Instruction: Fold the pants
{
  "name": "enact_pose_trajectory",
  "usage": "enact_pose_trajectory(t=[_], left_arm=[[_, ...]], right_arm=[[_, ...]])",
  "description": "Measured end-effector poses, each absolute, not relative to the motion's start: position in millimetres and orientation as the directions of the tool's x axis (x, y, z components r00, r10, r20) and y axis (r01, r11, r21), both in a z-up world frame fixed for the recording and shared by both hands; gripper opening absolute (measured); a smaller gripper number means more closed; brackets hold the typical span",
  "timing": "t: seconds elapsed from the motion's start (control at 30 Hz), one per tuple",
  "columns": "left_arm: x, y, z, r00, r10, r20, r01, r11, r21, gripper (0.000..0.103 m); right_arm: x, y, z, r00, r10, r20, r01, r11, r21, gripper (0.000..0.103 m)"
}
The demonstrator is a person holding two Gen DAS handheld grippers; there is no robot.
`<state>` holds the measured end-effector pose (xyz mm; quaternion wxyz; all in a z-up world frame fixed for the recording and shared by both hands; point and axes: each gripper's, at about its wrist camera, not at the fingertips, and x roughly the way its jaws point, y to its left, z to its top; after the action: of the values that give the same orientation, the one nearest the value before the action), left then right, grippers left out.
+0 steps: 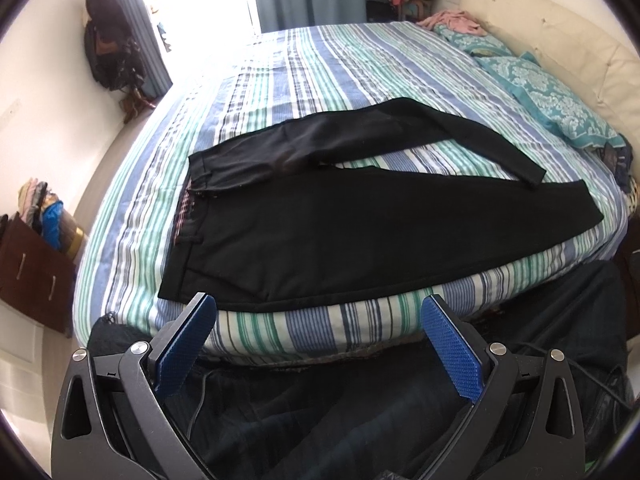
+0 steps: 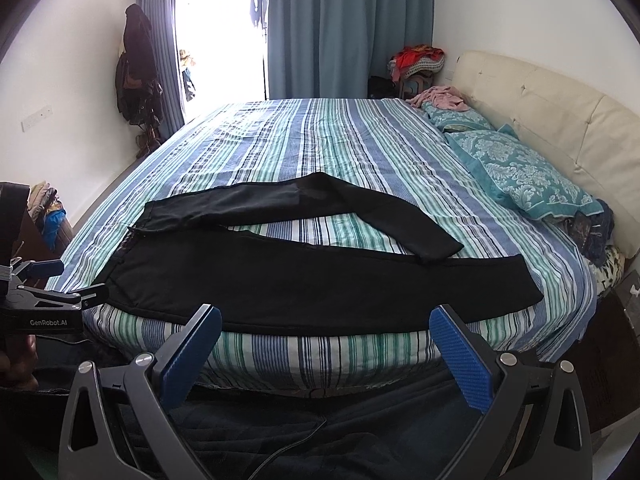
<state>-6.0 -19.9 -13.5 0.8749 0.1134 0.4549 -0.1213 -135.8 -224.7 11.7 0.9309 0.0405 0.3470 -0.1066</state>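
Fingers (image 1: 188, 344) of the left gripper (image 1: 320, 344): spread wide, released, holding nothing. Right gripper (image 2: 324, 354): likewise released. Surface: bed (image 2: 304, 136) under a striped blue, green and white sheet; cream headboard (image 2: 540, 108), teal pillows (image 2: 516, 172), blue curtains (image 2: 344, 28). Black pants (image 2: 280, 280): spread flat along the near edge of the bed, legs splayed rightward, just beyond both pairs of fingertips, untouched. Dark fabric below the fingers: indistinct.
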Motion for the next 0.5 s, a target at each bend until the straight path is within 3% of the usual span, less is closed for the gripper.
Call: enact_pose_trajectory(t=[0.5], left_arm=[[-0.3, -38.6, -11.1, 0.565, -0.137, -0.814, 0.348, 0.934, 0.083, 0.103]], right_arm=[[-120.4, -237.7, 0.8, 0.712, -0.158, -0.685, 0.249, 0.968, 0.035, 0.103]])
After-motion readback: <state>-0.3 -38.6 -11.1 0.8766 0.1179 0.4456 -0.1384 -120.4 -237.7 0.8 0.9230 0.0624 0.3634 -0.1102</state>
